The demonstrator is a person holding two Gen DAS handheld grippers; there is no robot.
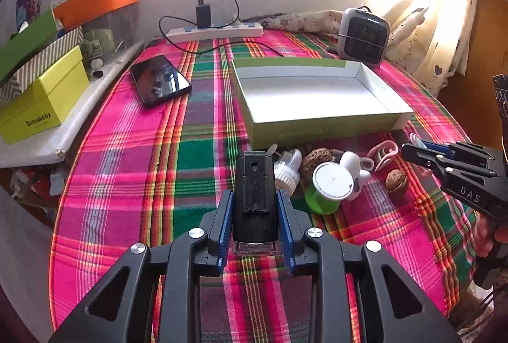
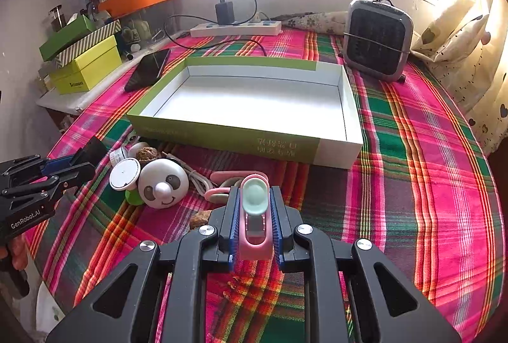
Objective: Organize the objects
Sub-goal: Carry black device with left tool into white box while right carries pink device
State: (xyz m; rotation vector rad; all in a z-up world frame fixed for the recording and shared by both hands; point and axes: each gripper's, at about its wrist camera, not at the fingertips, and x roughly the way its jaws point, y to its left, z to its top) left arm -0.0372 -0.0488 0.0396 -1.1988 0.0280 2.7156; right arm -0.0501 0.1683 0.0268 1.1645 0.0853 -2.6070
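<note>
The left gripper is clamped on a black rectangular block, upright between the blue ribbed pads, with a clear base showing below them and its top standing above the fingertips. The right gripper is closed on a pink clip-like holder with a pale green oval pad; the pink loop sits between the blue pads and the green pad rises just past the fingertips. Just beyond both grippers a small pile lies on the plaid tablecloth: a white panda-faced gadget, a green spool with a white round cap, a wrinkled walnut, a larger rough brown nut, a white ribbed bottle cap and pink looped bands. Behind the pile, touching none of it, stands an open shallow box with green sides and a bare white floor. Farther back lie a dark phone, a white power strip with a black charger and a small grey heater; stacked boxes sit to the left.
</note>
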